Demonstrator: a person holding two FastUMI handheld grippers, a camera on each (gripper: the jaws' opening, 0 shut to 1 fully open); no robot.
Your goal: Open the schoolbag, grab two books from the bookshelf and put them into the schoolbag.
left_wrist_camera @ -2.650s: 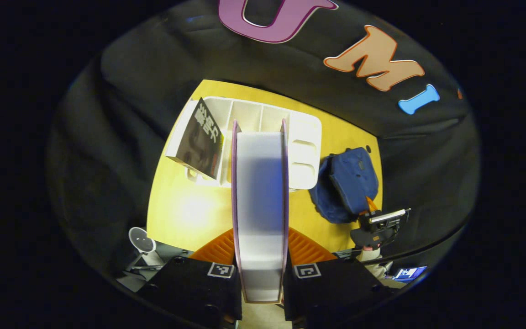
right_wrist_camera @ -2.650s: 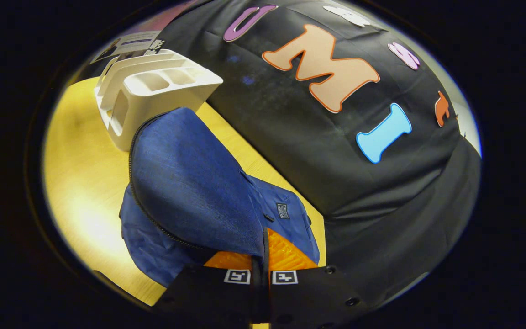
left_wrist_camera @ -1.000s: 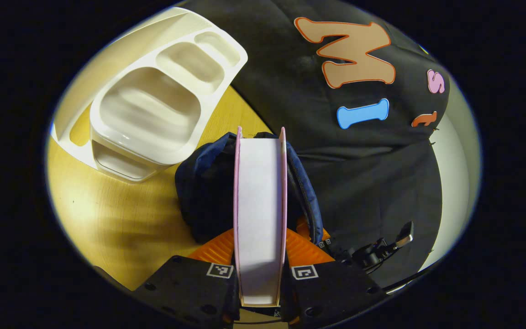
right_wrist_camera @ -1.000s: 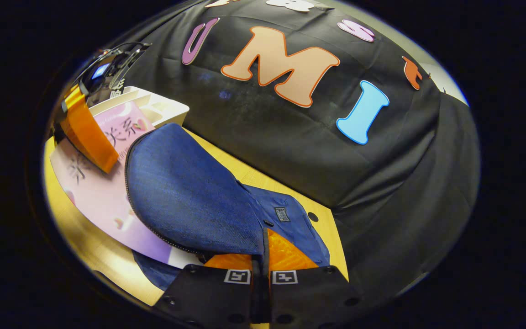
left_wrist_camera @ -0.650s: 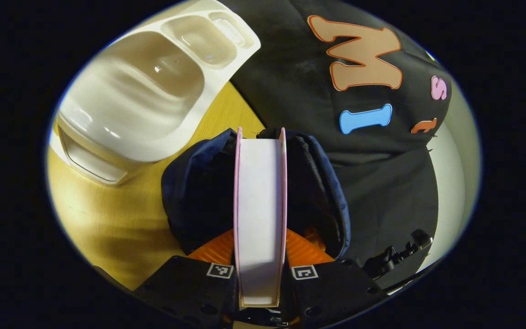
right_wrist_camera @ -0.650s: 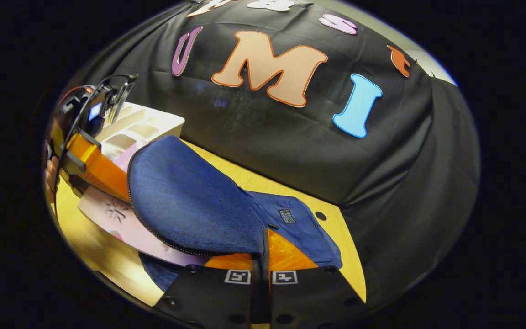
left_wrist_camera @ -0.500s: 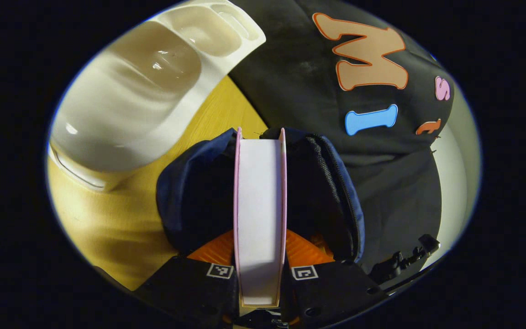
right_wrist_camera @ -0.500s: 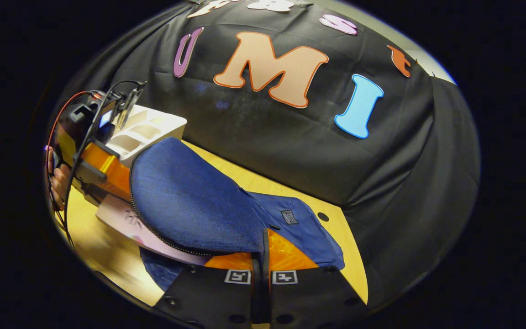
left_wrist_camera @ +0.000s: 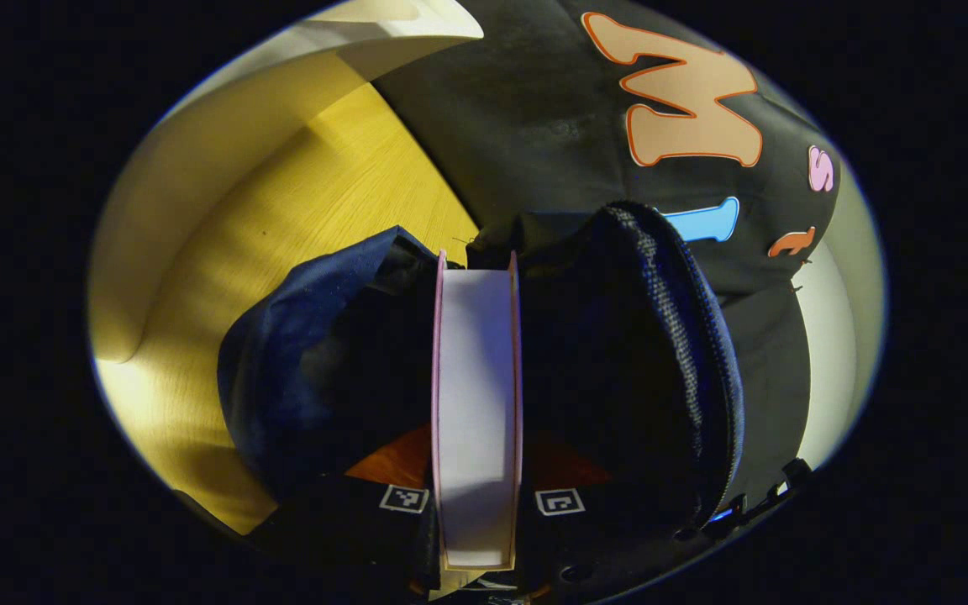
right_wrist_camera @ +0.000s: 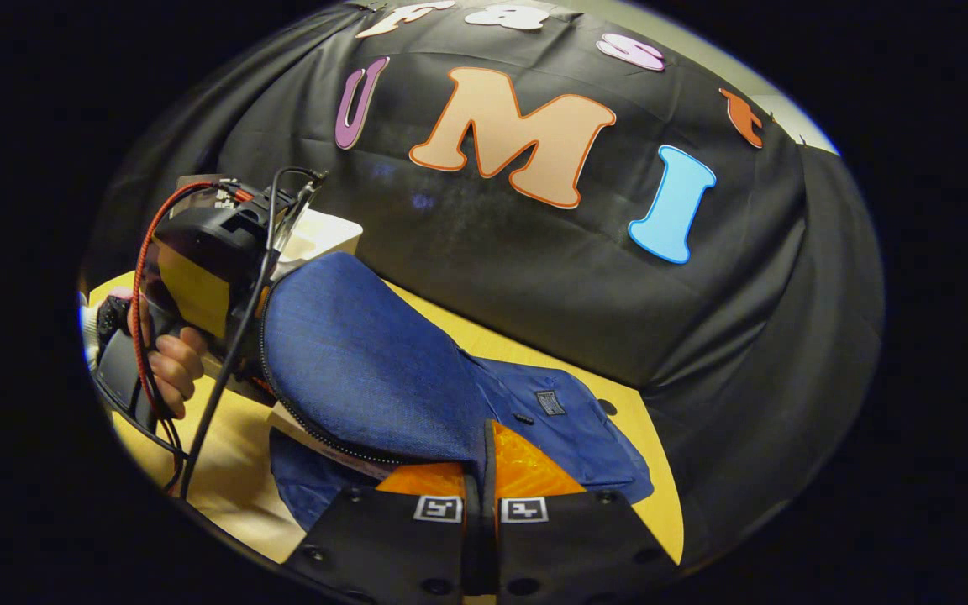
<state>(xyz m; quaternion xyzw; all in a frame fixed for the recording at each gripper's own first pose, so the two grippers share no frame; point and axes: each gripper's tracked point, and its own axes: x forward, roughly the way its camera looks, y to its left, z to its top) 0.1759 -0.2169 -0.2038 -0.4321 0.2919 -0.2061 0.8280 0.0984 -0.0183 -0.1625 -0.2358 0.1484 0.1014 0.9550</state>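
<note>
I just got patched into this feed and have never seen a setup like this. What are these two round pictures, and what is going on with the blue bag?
There is no robot here: a person holds a two-finger tool in each hand, and a fisheye camera rides on each tool, looking along its fingers.

In the left gripper view, the left tool is shut on a pink-edged book and has it inside the dark mouth of the blue schoolbag.

In the right gripper view, the right tool pinches the schoolbag's flap and holds it up. Farther off is the hand with the left tool, and a corner of the book under the flap.

The bag lies on a yellow wooden table, with a white bookshelf behind it.
</note>
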